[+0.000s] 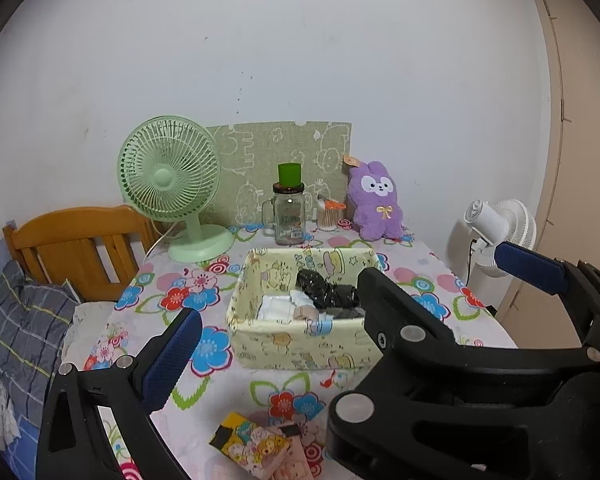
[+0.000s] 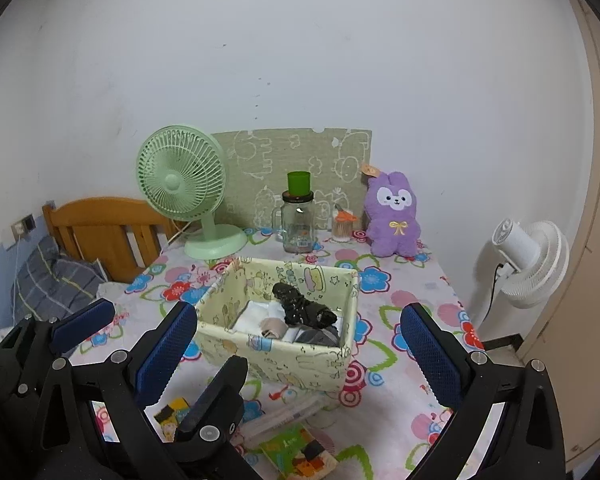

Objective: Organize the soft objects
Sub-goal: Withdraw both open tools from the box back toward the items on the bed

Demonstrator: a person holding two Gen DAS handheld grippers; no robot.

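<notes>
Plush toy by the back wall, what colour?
Purple, with a white face patch and a yellow bow on its chest; the plush toy shows best in the right wrist view.

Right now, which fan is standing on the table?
The green fan stands on the flowery table, left of the jar. The white fan stands off the table, down by the wall on the right.

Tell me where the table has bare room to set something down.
Free: the floral cloth right of the fabric box, below the purple plush, and the patch between the green fan and the box. Crowded: the back row by the glass jar, and the booklets in front.
</notes>
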